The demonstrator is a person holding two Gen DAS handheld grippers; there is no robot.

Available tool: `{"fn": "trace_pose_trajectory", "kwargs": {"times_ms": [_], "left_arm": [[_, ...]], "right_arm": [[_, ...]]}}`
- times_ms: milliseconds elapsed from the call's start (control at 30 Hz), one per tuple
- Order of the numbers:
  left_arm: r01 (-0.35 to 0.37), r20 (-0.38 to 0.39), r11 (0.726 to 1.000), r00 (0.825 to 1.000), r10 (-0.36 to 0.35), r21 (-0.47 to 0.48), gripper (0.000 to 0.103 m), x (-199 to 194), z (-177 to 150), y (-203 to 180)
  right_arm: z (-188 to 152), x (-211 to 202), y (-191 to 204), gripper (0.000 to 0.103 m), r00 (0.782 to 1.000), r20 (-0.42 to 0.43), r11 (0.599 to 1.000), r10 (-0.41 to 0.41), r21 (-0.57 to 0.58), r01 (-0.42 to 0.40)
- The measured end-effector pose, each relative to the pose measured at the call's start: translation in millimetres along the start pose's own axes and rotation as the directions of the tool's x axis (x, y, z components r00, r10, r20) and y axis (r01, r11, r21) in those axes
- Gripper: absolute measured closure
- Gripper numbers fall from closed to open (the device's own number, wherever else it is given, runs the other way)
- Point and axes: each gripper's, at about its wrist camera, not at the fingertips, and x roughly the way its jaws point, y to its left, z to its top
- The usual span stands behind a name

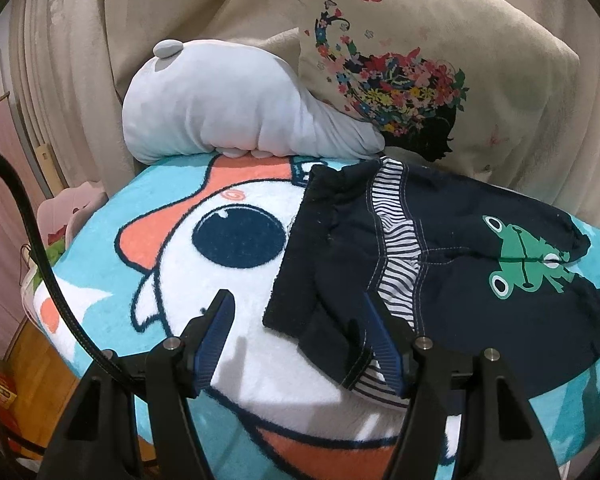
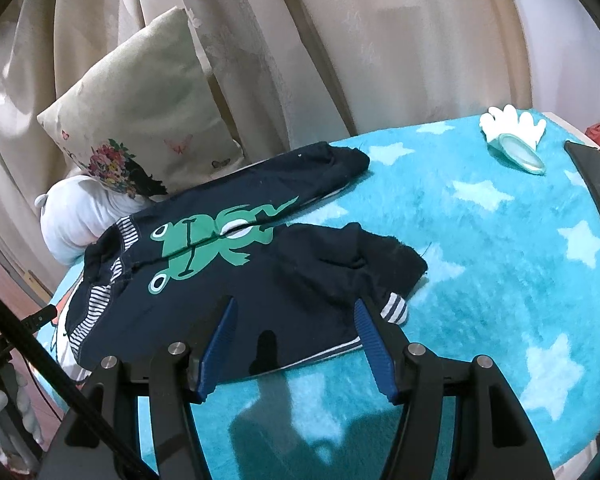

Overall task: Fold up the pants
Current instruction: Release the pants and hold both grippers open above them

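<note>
Navy pants (image 2: pixel 236 264) flat on turquoise blanket (image 2: pixel 480 248), waistband under released left claw (image 1: pixel 298 316), leg hem under released right claw (image 2: pixel 294 320), nothing gripped

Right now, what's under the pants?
The pants lie on the turquoise blanket; its cartoon print shows beside the waistband. Whatever the print shows beneath the fabric is covered.
</note>
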Motion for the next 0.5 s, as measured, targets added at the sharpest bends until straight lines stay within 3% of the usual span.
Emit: {"fn": "trace_pose_trajectory", "kwargs": {"times_ms": [500], "left_arm": [[0.003,-0.025,0.999,1.000,-0.002,0.045,0.035,8,1,-17]], "right_arm": [[-1,8,-4,0.036,1.000,-0.018,1.000,0.022,0.001,-0.022]]}}
